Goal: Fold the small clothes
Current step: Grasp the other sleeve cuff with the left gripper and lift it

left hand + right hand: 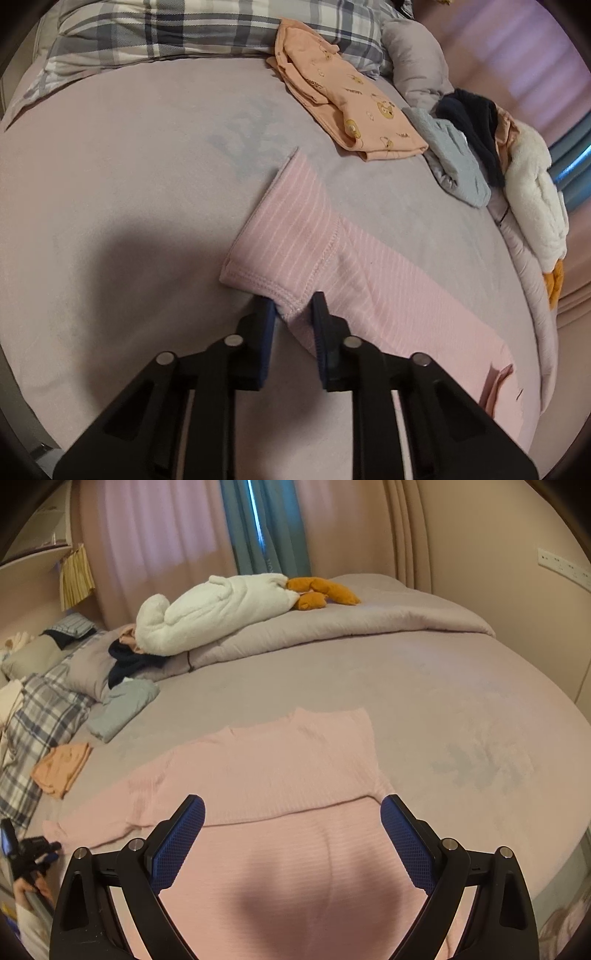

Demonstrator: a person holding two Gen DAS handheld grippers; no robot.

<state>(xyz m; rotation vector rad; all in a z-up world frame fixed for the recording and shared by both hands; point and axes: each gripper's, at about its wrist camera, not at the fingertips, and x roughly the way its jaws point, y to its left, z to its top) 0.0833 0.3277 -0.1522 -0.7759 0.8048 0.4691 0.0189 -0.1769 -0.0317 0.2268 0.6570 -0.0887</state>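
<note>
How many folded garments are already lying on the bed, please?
2: the orange garment beside the plaid pillow, the grey garment beside the dark clothes pile. More may be hidden.

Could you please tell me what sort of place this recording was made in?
Most likely a home bedroom: a wide bed with a plaid pillow, a window curtain, and a white plush toy.
</note>
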